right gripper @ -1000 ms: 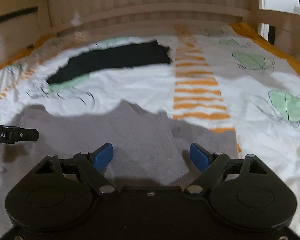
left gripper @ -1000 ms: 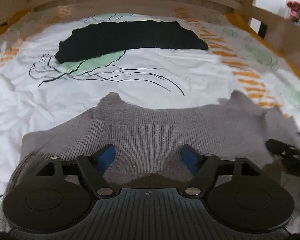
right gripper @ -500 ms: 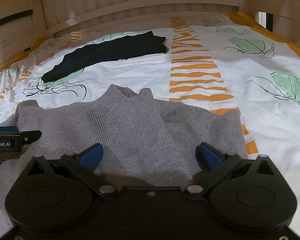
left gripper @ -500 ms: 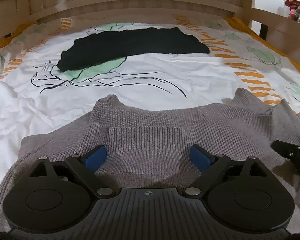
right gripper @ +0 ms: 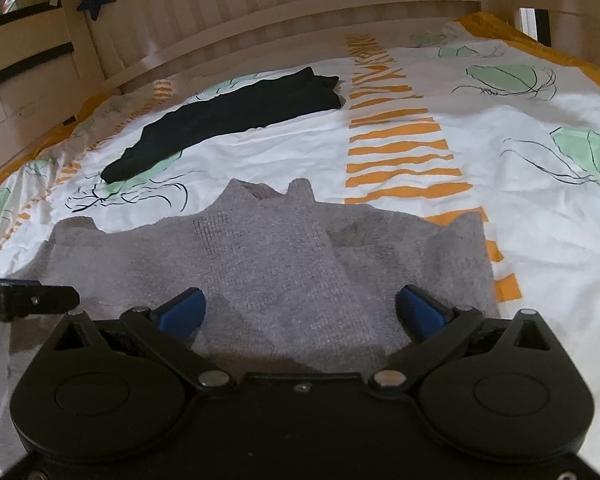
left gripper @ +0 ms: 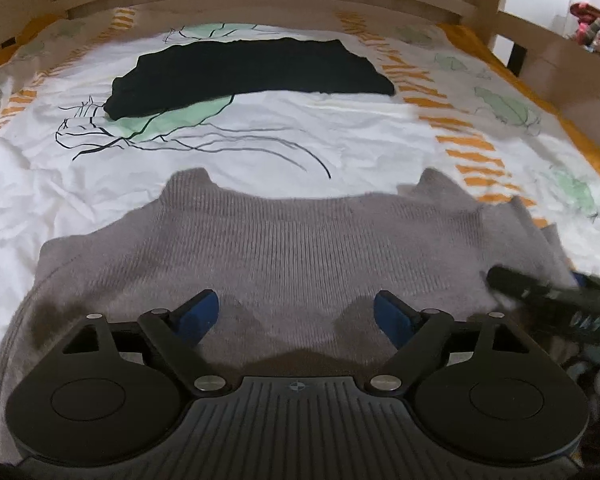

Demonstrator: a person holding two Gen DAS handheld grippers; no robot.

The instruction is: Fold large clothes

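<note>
Sweater [left gripper: 300,248] lies half-folded; my left gripper [left gripper: 296,314] is closing on nothing, right gripper [right gripper: 300,308] spread wide (both empty); I'd pinch both near corners evenly.

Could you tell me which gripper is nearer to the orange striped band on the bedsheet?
Right. The right gripper hovers over the grey sweater beside the orange striped band; the left gripper, its fingers closing on nothing, sits further across the sweater.
</note>
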